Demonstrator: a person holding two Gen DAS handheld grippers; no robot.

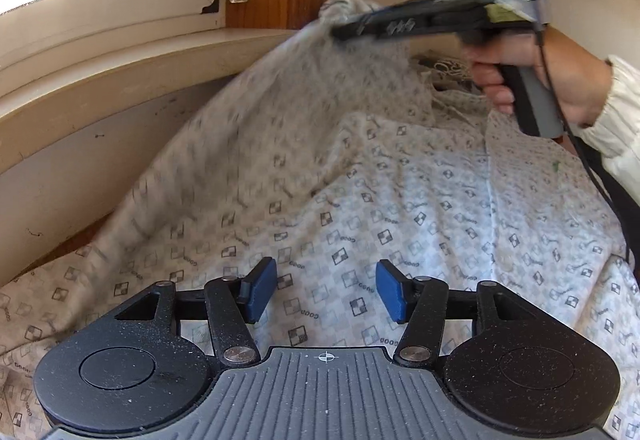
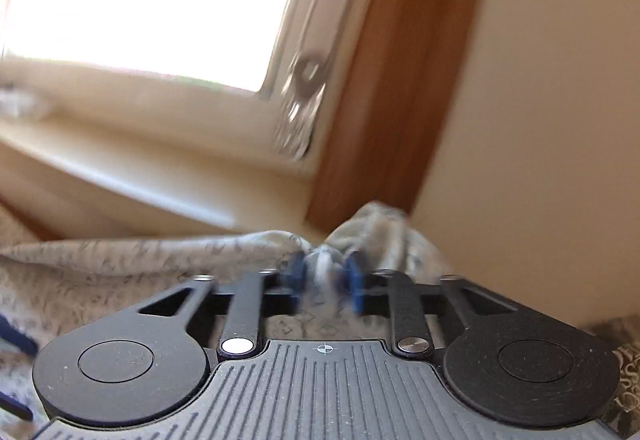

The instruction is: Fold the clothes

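Cloth [image 1: 360, 180] bunched in right tool [image 1: 340, 30], lifted; left tool [image 1: 326, 290] wide above it.

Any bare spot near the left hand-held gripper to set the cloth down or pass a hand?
The window sill is bare from the window frame to the wood trim. A narrow wood strip shows between wall and patterned cloth. Elsewhere the cloth covers everything; right hand-held gripper lifts a corner, left hand-held gripper is open above it.

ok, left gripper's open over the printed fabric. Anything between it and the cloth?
Nothing visible. The left gripper is open with only the patterned fabric ahead of its pads. The right gripper is off to the upper right, pinching a raised corner of the same cloth, clear of the left's path.
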